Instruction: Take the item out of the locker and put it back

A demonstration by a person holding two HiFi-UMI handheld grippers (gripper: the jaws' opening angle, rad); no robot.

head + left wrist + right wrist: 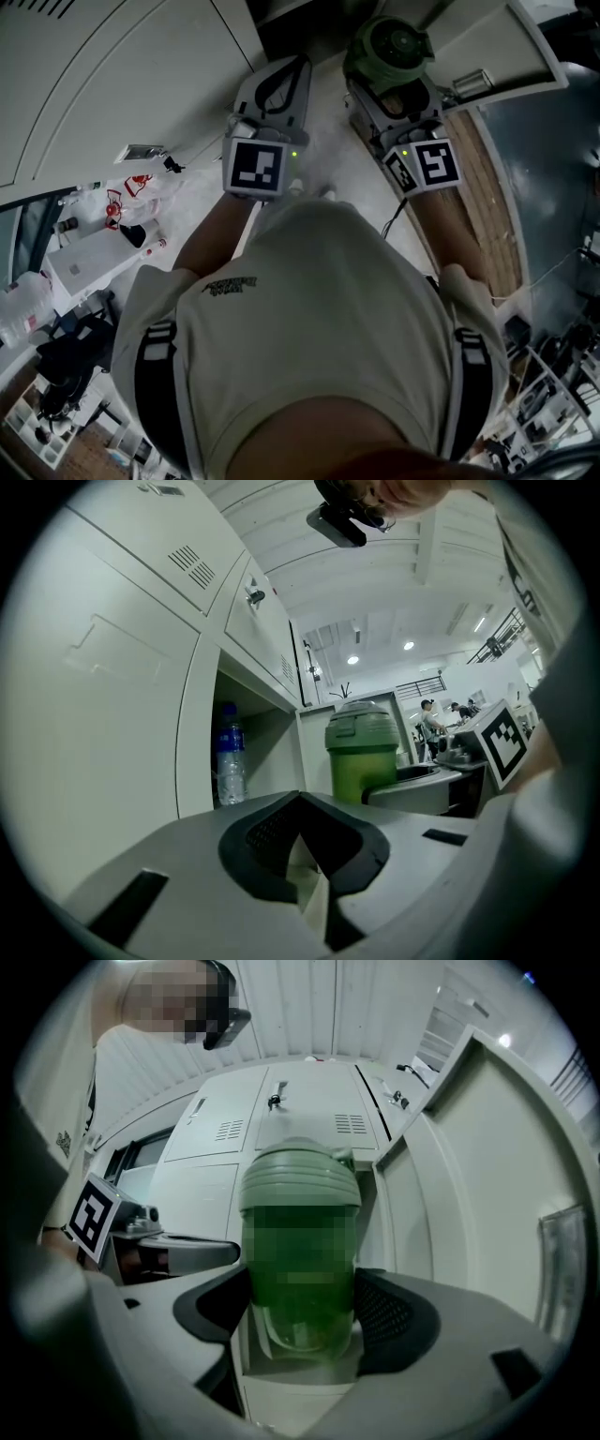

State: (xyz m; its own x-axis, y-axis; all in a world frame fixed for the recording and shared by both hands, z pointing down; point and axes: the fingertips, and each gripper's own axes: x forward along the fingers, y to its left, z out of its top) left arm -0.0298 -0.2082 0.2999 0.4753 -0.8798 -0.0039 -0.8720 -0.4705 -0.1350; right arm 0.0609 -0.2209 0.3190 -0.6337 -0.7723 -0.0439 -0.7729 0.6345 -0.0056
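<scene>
Green lidded cup (298, 1241) sitting clamped in right claw (300, 1321) before open locker (270, 747); left claw (302, 862) resting closed, empty. Risk: smooth cup slipping, or clipping locker door (487, 1204) on re-entry.

Green bottle (300, 1241): ribbed lid on, upright, clamped between right gripper (302, 1314) jaws, just before open locker (487, 1204), door swung wide.
</scene>
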